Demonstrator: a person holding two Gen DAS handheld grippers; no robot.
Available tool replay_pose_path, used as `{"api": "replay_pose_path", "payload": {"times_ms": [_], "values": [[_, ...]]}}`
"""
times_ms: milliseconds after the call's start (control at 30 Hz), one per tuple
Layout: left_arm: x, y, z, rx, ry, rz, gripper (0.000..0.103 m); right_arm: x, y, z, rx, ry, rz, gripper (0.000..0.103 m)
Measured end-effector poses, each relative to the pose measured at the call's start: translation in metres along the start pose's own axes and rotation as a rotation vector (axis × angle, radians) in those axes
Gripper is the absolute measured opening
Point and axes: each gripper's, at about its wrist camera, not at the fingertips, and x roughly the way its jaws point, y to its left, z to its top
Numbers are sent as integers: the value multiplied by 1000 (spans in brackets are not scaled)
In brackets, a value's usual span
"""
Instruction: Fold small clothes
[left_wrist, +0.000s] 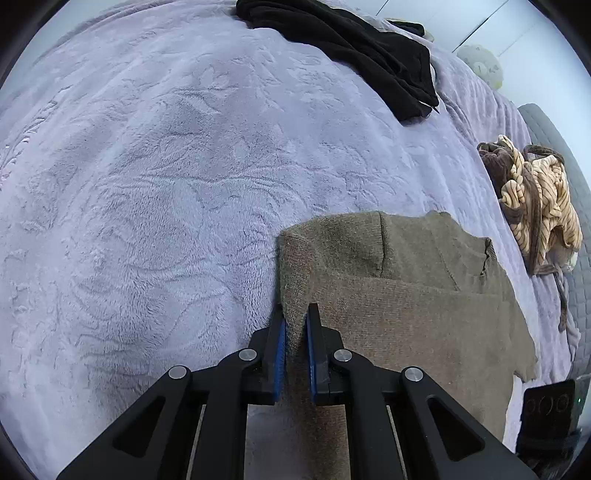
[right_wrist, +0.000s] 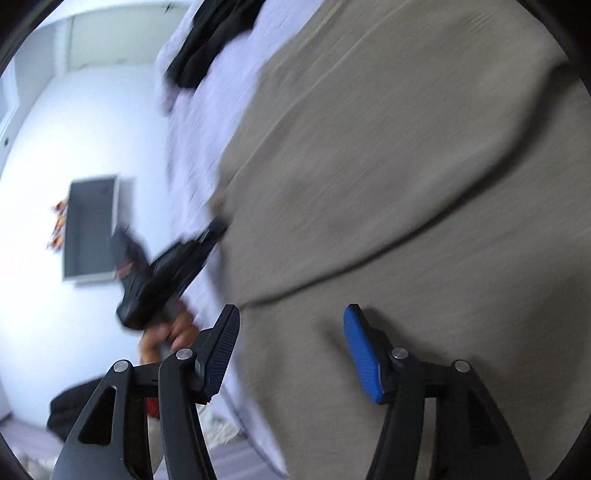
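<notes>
A brown sweater (left_wrist: 406, 295) is laid on a lilac blanket (left_wrist: 147, 184). Its left edge is pinched by the left gripper (left_wrist: 295, 325). Over the sweater, the right gripper (right_wrist: 291, 325) is held with jaws apart, empty.

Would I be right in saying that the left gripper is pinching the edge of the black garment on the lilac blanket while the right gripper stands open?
Not quite: the left gripper pinches the edge of the brown knit garment, as the left wrist view shows. The black garment lies apart, far up the lilac blanket. The right gripper does stand open.
</notes>
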Motion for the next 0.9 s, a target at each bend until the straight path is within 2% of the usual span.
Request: {"api": "replay_pose_path", "payload": {"times_ms": [67,133,233,267,300,333,367,400,467,533,633,700,767,833,867,900], "values": [[-1,0,0,2,1,-6,10,32,12,-2,-9,19,33,63],[-2,2,0,2,2,-15,10,54,20,0,-5,-8,58,61],[-2,4,0,1,5,-28,10,80,30,11,-2,-29,42,55],[-2,5,0,-2,7,-35,10,88,32,13,-11,-19,23,44],[-4,6,1,-2,7,-40,10,95,35,12,-20,1,-9,23],[-6,6,1,-1,8,-46,10,97,39,13,-30,9,-27,18],[-10,6,2,7,6,-55,10,95,44,16,-39,3,-11,14],[-13,6,3,19,2,-57,10,95,49,22,-46,-3,26,7],[-16,6,5,53,-2,-46,10,92,59,24,-83,-20,28,7],[-12,13,6,63,10,-20,10,105,67,22,-158,0,-38,7],[-5,26,1,44,25,-12,11,130,57,17,-190,27,-130,7],[-3,31,-3,43,27,-1,11,134,47,13,-179,5,-152,7],[-8,34,-5,32,15,4,20,129,48,10,-183,-11,-155,8],[-16,33,-5,27,2,23,23,124,55,4,-216,44,-163,19],[-22,32,-5,30,-8,44,23,121,58,1,-233,80,-157,38],[-27,31,-6,35,-16,69,23,113,60,-2,-253,97,-143,52]]}}
